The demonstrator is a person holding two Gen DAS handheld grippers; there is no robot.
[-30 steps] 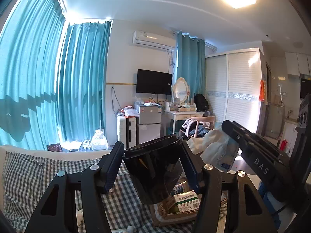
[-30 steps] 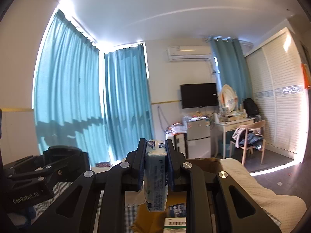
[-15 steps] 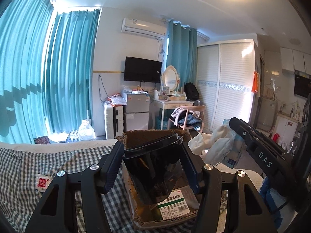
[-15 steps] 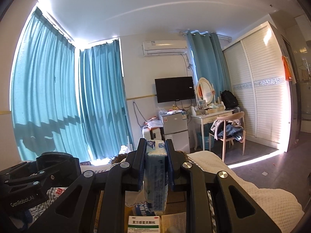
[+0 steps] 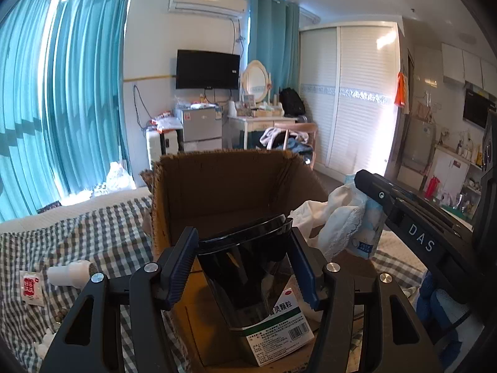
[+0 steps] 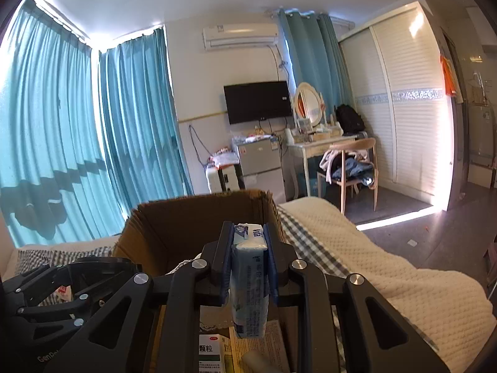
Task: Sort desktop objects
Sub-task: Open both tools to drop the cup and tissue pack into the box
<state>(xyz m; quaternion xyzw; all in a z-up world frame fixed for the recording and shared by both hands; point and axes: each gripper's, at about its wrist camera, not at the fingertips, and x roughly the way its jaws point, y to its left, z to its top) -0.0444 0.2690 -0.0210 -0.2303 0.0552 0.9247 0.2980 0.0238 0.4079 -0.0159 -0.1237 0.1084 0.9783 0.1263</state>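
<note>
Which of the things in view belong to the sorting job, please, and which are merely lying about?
Job: black container in left tongs; tissue pack in right tongs; cardboard box; medicine box.
Lying about: television; chair; curtains.

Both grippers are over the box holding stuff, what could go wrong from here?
The two grippers are close together above the cardboard box; the left gripper and right gripper might bump while lowering.

The black plastic container is bulky and could land on the medicine box and tip.

The tissue pack hangs well below the fingers, so it could snag on things in the box.
</note>
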